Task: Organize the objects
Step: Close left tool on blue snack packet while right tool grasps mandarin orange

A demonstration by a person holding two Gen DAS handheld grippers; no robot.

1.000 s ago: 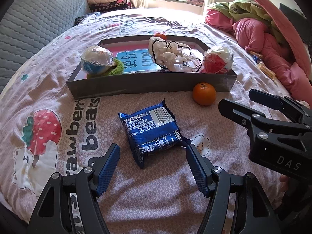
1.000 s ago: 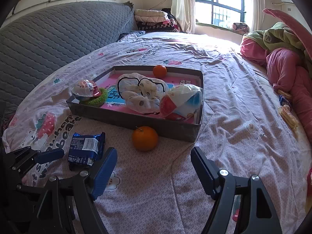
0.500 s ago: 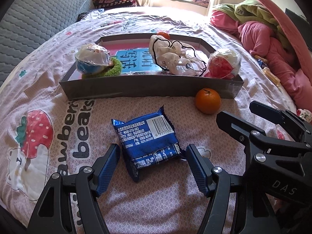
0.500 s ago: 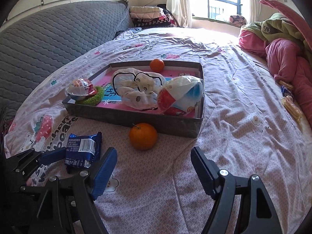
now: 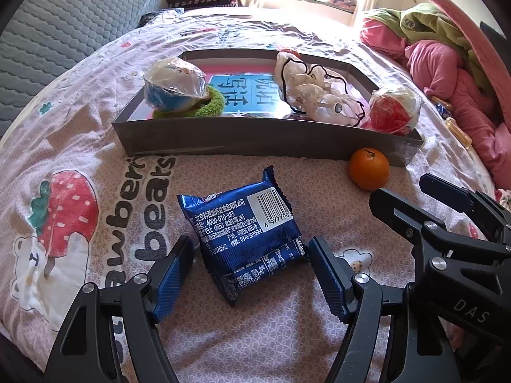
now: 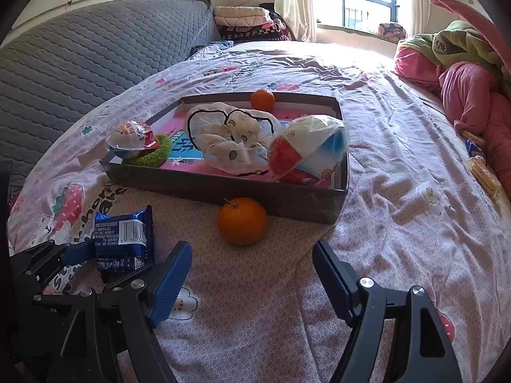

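Objects meant for tidying were split between the shallow grey tray [image 5: 268,138] and the bedspread [image 6: 399,223] around it. Inside the tray already sat a wrapped toy egg [image 5: 174,84] on a green knitted ring [image 5: 204,108], a crumpled white pouch with black cord [image 5: 314,91], a second wrapped red-and-white ball [image 5: 391,111] in the near right corner, and a small orange [image 6: 262,99] against the far wall. Two things remained outside, by that reckoning: the blue snack packet [image 5: 246,239], lying flat on the bedspread short of the tray's near wall, and a larger orange [image 6: 242,220] resting just beside that wall toward its right end. The left tongs [image 5: 250,276] had just been opening and stood spread on either side of the packet's near end, the blue pads close to its sides but not pressing on it. The right tongs [image 6: 252,282] hung spread and empty over bare bedspread, with the larger orange ahead of them. The tray's wall was low, so a lifted item would likely clear it easily; open floor showed in its centre and along the far left. The two tongs were close together, so their arms seemed the likeliest thing to collide. A pile of pink and green bedding [image 6: 463,73] lay well off to the right.
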